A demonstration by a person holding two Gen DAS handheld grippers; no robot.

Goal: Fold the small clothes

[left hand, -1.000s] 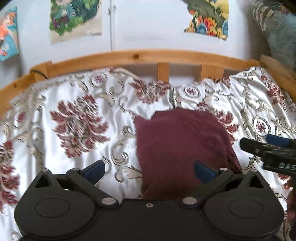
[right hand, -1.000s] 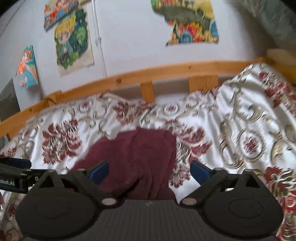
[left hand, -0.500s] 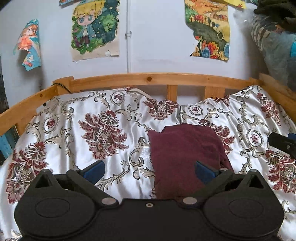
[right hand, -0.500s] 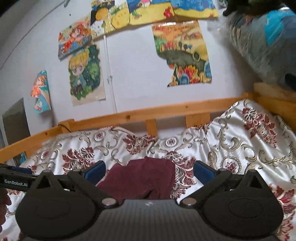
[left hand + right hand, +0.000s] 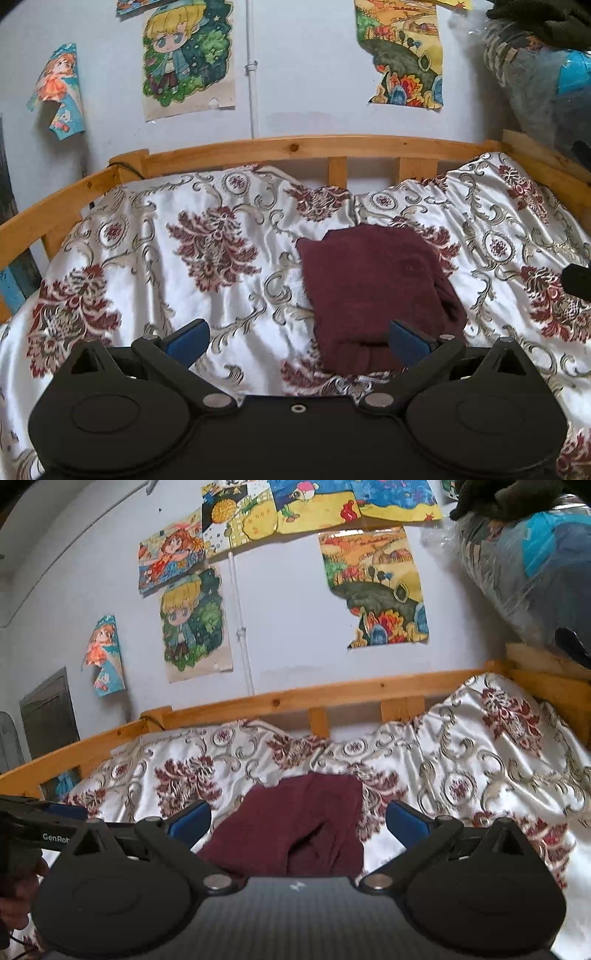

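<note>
A folded maroon garment lies on the white floral bedspread, to the right of the bed's middle. It also shows in the right wrist view, with a dark fold opening at its near edge. My left gripper is open and empty, held above the bed in front of the garment. My right gripper is open and empty, also pulled back above the garment's near edge. The left gripper's body shows at the right wrist view's left edge.
A wooden bed rail runs along the far side against a wall with posters. A plastic-wrapped bundle of bedding is stacked at the far right. The right gripper's tip pokes in at the right edge.
Both grippers have lifted and drawn back from the garment, so more of the wall and bed shows. The garment lies still in its folded shape.
</note>
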